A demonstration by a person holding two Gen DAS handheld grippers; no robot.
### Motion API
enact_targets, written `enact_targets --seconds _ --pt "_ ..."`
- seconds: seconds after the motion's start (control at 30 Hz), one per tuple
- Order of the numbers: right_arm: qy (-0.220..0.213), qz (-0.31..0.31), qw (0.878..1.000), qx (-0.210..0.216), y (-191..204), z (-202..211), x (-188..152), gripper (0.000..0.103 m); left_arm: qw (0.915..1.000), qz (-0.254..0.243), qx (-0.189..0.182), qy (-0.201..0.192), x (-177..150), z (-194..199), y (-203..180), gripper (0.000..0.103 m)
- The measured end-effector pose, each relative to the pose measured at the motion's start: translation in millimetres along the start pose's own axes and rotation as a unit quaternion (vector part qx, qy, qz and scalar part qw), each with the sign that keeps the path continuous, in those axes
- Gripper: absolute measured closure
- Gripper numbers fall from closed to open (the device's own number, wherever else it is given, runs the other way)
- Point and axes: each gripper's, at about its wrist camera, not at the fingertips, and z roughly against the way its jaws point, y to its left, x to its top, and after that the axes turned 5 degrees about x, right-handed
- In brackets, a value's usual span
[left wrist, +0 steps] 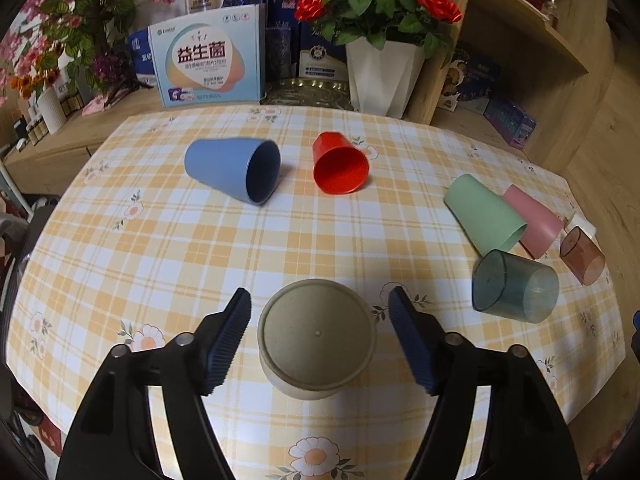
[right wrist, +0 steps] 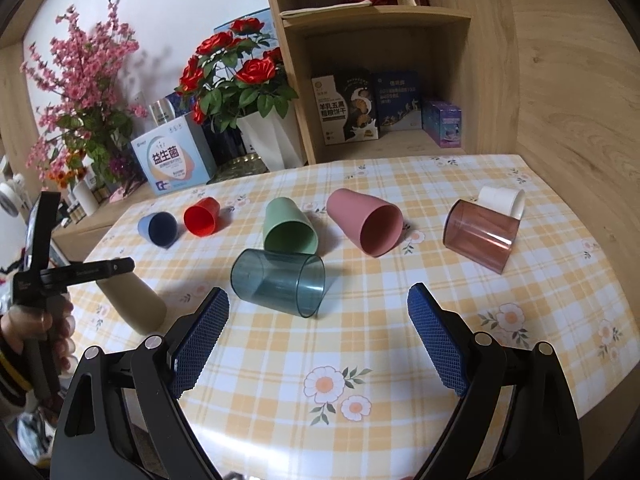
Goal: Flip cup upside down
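A beige cup [left wrist: 316, 338] stands upside down on the checked tablecloth, its flat base facing the left wrist camera. My left gripper [left wrist: 320, 312] is open, with its blue pads on either side of the cup and small gaps to it. The beige cup also shows at the left of the right wrist view [right wrist: 134, 306], below the left gripper [right wrist: 96, 270]. My right gripper [right wrist: 318, 302] is open and empty, just short of a clear teal cup [right wrist: 278, 282] that lies on its side.
Lying on their sides are a blue cup [left wrist: 234, 168], red cup [left wrist: 340, 164], green cup [left wrist: 482, 214], pink cup [left wrist: 534, 220], clear brown cup [right wrist: 480, 234] and white cup [right wrist: 502, 200]. Flower pots, boxes and wooden shelves [right wrist: 376, 12] stand behind the table.
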Motion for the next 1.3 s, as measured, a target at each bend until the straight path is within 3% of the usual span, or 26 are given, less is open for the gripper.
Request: enact_targets --seconds 0.33,0.53,0.67,0.77,1.3 --pt "-0.054 0.000 0.998 -0.010 25 65 27 0.015 0.9961 -0.017 0.022 -0.084 9 92 -2 0.007" --pt "-0.091 0.019 0.995 -0.024 46 113 45 0.015 0.9900 -0.017 0.037 -0.135 2 169 1 0.006" --pt "-0.107 0.030 0.994 -0.024 60 138 53 0.015 0.9794 -0.029 0.080 -0.183 -9 214 -4 0.006" --pt "-0.113 0.037 0.993 -0.023 68 153 57 0.015 0.9771 -0.022 0.066 -0.201 -20 240 -2 0.006" --pt "-0.111 0.041 0.993 -0.028 73 165 58 0.015 0.9773 -0.017 0.027 -0.210 -39 270 -11 0.006"
